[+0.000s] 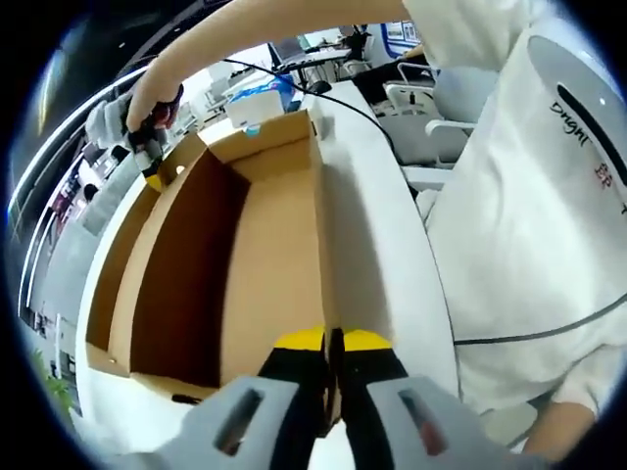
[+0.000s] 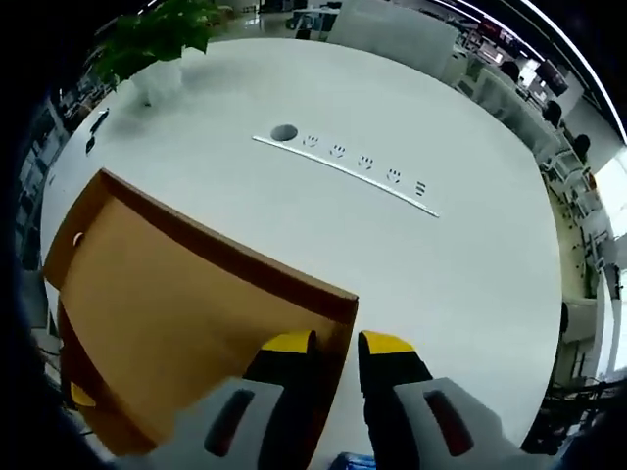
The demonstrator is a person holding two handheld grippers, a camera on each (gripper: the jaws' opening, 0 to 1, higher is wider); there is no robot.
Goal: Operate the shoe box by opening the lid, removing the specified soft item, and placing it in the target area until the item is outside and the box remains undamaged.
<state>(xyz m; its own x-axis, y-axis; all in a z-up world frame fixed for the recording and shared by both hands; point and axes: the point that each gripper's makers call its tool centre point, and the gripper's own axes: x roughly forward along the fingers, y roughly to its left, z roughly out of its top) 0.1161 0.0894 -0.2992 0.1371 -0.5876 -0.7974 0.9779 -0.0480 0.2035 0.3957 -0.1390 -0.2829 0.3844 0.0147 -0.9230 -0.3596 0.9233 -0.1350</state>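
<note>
An open brown cardboard shoe box [image 1: 274,245] lies on the white table [image 1: 372,225]; the part of its inside that I see is bare cardboard. My left gripper [image 1: 333,343] is shut on the box's near right wall, one yellow-tipped jaw on each side. At the box's far left corner a gloved hand holds my right gripper [image 1: 149,157]. In the right gripper view, my right gripper [image 2: 336,348] has its yellow-tipped jaws closed over the edge of the brown lid [image 2: 176,294], which is raised above the table [image 2: 392,245].
A person in a white shirt [image 1: 529,196] stands close on the right. A black cable [image 1: 333,98] runs across the table past a blue and white package [image 1: 260,98]. Office chairs [image 1: 431,108] stand beyond. A socket strip [image 2: 353,162] and a potted plant [image 2: 162,39] sit farther out.
</note>
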